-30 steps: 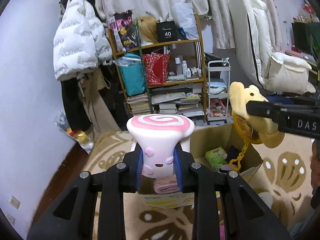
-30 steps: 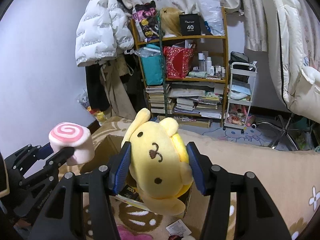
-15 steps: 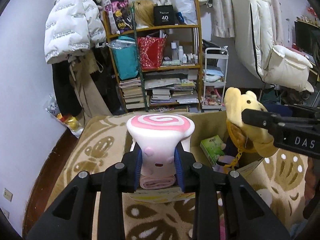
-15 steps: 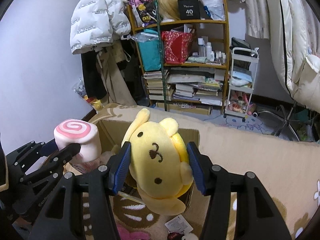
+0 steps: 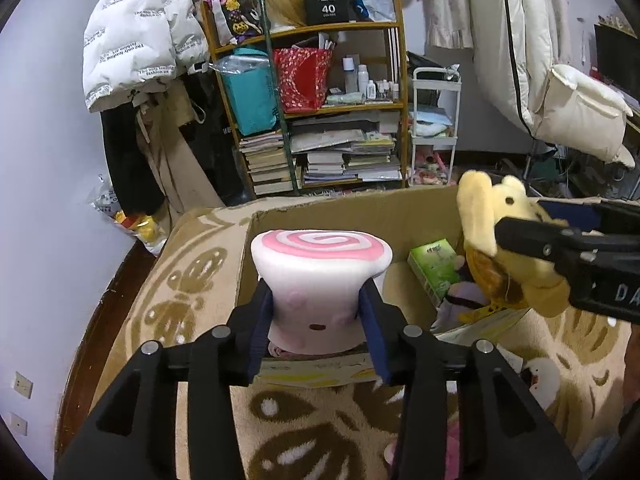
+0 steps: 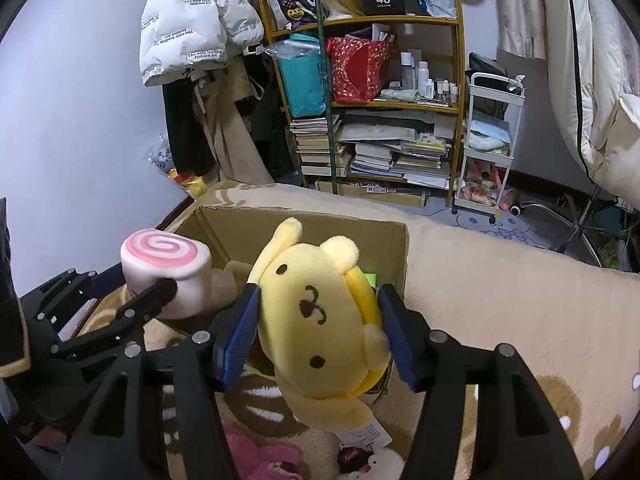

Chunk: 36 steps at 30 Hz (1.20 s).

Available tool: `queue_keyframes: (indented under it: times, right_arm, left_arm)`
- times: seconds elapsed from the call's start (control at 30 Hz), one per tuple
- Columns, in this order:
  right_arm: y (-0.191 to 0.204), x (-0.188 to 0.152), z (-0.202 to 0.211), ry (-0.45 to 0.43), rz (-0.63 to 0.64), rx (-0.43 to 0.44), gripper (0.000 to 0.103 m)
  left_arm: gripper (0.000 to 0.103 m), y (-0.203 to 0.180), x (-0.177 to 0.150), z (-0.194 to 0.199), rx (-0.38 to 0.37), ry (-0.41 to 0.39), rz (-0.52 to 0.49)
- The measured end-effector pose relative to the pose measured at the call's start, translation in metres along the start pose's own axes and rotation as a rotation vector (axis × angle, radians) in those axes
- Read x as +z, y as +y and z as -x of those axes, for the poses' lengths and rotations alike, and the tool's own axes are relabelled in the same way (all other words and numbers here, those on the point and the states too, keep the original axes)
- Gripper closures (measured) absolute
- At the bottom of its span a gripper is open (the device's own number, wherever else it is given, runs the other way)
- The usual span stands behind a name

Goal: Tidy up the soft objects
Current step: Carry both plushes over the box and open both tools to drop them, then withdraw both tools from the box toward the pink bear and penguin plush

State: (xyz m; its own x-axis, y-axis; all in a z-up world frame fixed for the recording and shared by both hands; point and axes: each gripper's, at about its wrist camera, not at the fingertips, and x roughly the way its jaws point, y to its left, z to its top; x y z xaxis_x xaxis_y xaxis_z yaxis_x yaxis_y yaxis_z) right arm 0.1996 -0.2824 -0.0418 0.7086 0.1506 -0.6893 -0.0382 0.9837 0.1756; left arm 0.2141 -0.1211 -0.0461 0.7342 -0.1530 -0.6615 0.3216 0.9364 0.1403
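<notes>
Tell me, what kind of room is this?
Probably a lived-in bedroom or spare room at home. A wooden shelf is crammed with books and bottles, a white puffer jacket hangs on the wall, and a patterned rug covers the floor.

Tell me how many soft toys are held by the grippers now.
2. The pink swirl toy is in the left gripper; the yellow dog toy is in the right gripper, both above the cardboard box.

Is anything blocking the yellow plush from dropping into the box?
Nothing visible blocks it. The yellow plush hangs over the open box; the green pack inside lies lower down, beside the spot.
</notes>
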Motion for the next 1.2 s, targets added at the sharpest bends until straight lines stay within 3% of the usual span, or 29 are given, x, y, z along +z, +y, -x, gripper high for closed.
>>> queue_keyframes:
  times: [0.1,0.17,0.27,0.4,0.6,1.2]
  right_arm:
    - [0.000,-0.001,0.001,0.006,-0.008,0.006,0.036]
    - [0.000,-0.002,0.002,0.008,-0.016,0.009,0.033]
    - [0.000,-0.001,0.003,0.006,-0.030,0.015,0.022]
    - [-0.002,0.002,0.010,-0.001,-0.044,0.021,0.017]
    - [0.000,0.006,0.025,-0.024,-0.040,0.008,0.000]
    - [-0.018,-0.017,0.088,-0.061,-0.072,-0.025,0.000]
  left_arm:
    - [0.055,0.003,-0.001,-0.002,-0.012,0.019,0.023]
    - [0.036,0.006,-0.002,0.003,-0.013,-0.003,0.039]
    - [0.022,0.009,0.001,0.013,0.000,-0.046,0.037]
    - [0.019,0.012,0.004,0.019,0.002,-0.042,0.041]
    - [0.007,0.020,0.006,0.036,0.028,-0.035,0.066]
    - [0.001,0.022,-0.013,0.099,0.065,-0.045,0.134]
